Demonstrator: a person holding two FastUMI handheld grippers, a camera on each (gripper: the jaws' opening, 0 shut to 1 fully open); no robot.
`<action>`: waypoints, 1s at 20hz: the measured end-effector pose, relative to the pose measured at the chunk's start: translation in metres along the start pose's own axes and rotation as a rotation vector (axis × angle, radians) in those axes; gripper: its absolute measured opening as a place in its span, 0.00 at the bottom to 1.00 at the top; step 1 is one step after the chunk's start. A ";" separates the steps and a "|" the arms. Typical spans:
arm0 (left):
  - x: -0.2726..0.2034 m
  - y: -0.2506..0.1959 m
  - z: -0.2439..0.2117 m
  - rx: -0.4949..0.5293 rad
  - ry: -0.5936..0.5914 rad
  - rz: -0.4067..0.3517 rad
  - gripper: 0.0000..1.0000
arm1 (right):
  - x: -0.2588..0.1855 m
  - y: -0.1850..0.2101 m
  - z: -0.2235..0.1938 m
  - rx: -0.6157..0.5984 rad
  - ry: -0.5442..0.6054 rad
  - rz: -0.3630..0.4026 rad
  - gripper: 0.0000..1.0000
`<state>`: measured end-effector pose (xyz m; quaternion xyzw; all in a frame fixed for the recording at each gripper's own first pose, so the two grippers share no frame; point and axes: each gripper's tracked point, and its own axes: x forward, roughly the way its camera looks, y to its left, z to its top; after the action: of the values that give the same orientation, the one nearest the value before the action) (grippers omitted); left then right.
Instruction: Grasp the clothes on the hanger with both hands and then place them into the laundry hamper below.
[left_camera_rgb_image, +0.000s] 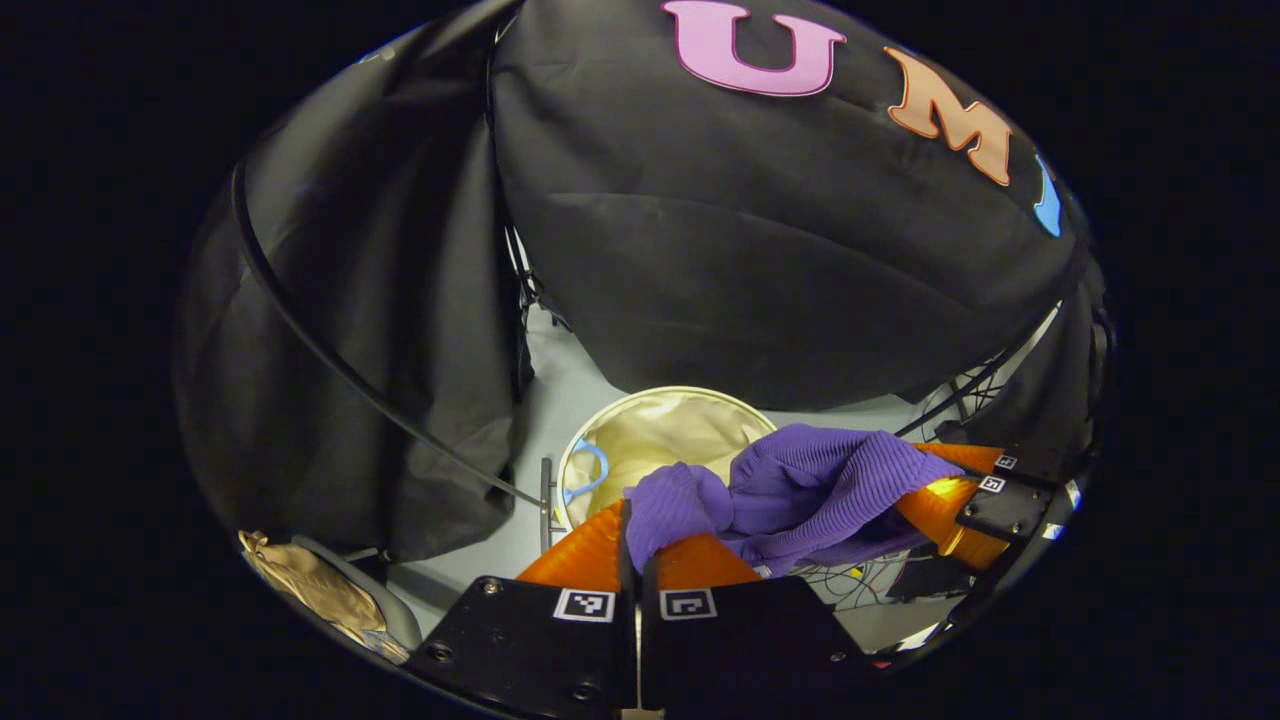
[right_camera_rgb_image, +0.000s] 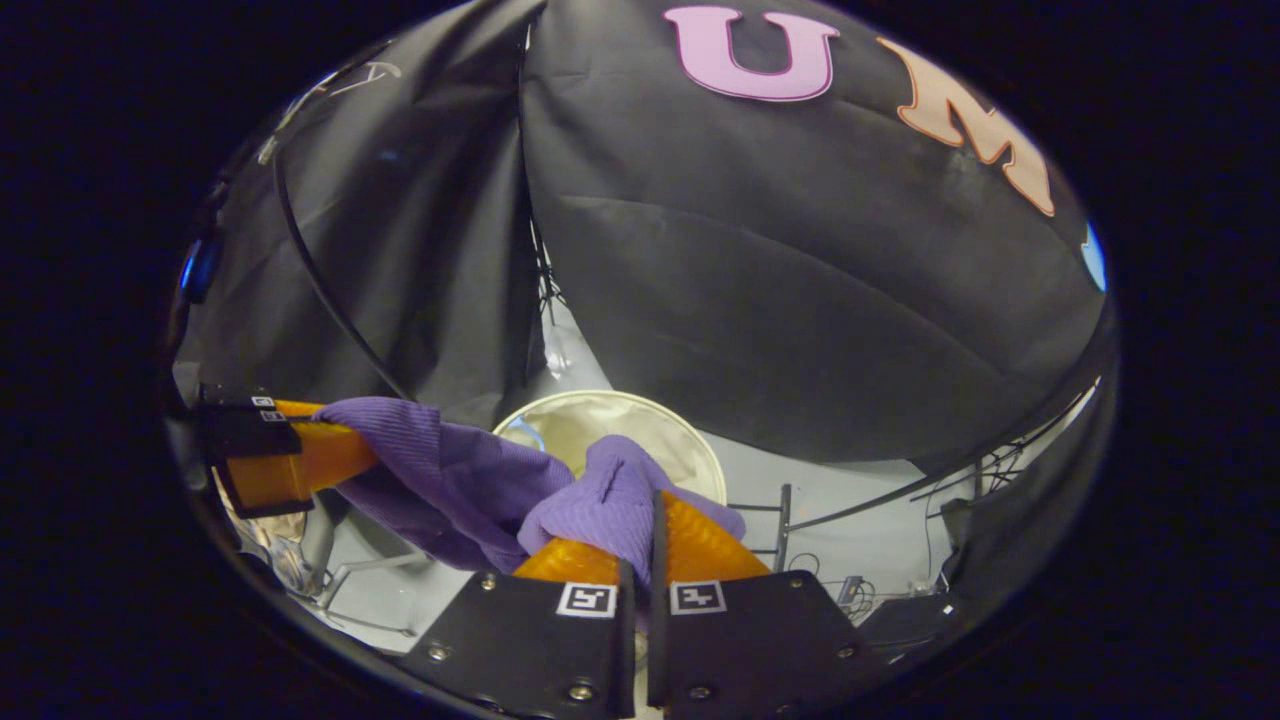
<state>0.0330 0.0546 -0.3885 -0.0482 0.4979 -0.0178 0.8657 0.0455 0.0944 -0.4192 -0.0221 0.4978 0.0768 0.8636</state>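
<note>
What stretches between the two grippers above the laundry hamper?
The purple garment spans from the left gripper to the right gripper, both clamped on it, sagging over the hamper. Both gripper views show this.

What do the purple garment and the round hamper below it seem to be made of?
The purple garment, pinched by the left gripper and the right gripper, looks like soft ribbed knit: fine parallel ridges, matte, limp folds. The hamper seems a thin cream fabric with slight sheen, wrinkled inside a stiff round rim.

Grey floor (left_camera_rgb_image: 575, 385) w/ round hamper (left_camera_rgb_image: 655, 425), cables (left_camera_rgb_image: 850, 585).
</note>
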 end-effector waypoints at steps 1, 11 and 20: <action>0.003 0.000 -0.002 -0.007 0.010 -0.007 0.01 | 0.002 0.003 -0.003 -0.001 0.013 0.004 0.06; 0.001 -0.008 -0.006 -0.009 0.037 -0.011 0.12 | 0.010 0.011 -0.036 -0.017 0.118 0.072 0.14; -0.003 -0.008 -0.006 0.005 0.004 -0.029 0.12 | -0.013 -0.004 0.028 0.032 -0.051 0.041 0.16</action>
<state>0.0259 0.0466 -0.3880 -0.0533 0.4989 -0.0314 0.8645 0.0639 0.0920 -0.3939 0.0038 0.4770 0.0871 0.8745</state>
